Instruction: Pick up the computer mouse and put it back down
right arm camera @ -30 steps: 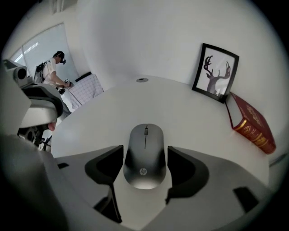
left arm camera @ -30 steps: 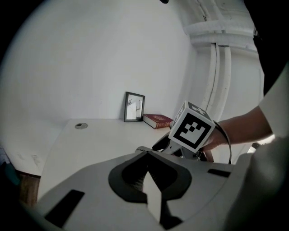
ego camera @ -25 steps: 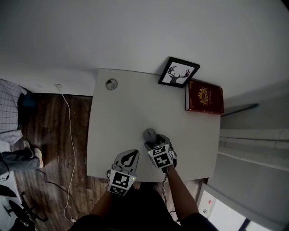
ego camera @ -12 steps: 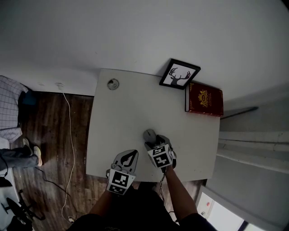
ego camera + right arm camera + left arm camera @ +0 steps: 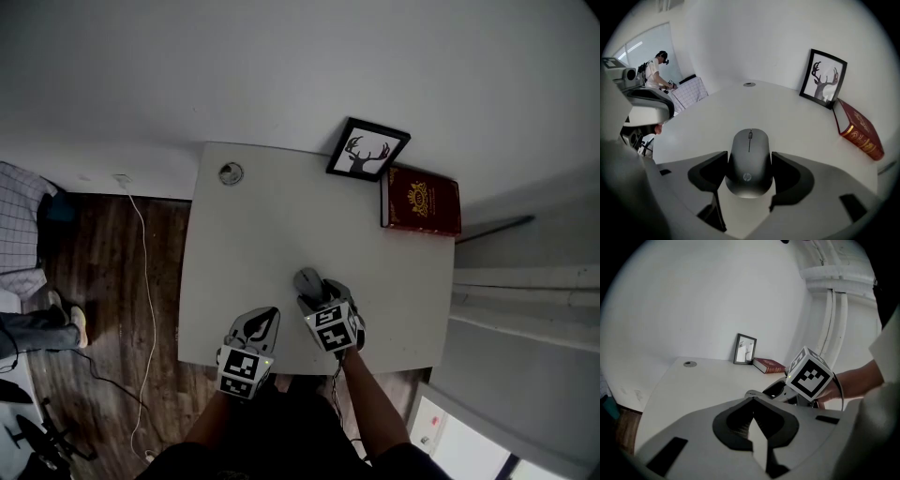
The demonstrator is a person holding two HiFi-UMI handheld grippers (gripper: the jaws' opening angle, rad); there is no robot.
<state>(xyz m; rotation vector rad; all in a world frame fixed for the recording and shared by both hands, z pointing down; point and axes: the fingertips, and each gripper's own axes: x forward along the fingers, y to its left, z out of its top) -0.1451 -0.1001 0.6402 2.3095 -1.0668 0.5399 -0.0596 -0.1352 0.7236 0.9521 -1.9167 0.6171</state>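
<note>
A dark grey computer mouse (image 5: 749, 159) lies between the jaws of my right gripper (image 5: 749, 157), whose pads close against its two sides. In the head view the mouse (image 5: 307, 279) sticks out ahead of the right gripper (image 5: 314, 287) near the front middle of the white table (image 5: 253, 234). Whether the mouse rests on the table or hangs just above it, I cannot tell. My left gripper (image 5: 269, 313) sits to the left at the table's front edge, shut with nothing in it (image 5: 753, 400). From the left gripper view, the right gripper's marker cube (image 5: 808, 373) shows to the right.
A framed deer picture (image 5: 369, 150) leans on the wall at the table's back right, with a red book (image 5: 421, 200) beside it. A round cable hole (image 5: 230, 172) is at the back left. A cable (image 5: 145, 272) runs over the wooden floor on the left.
</note>
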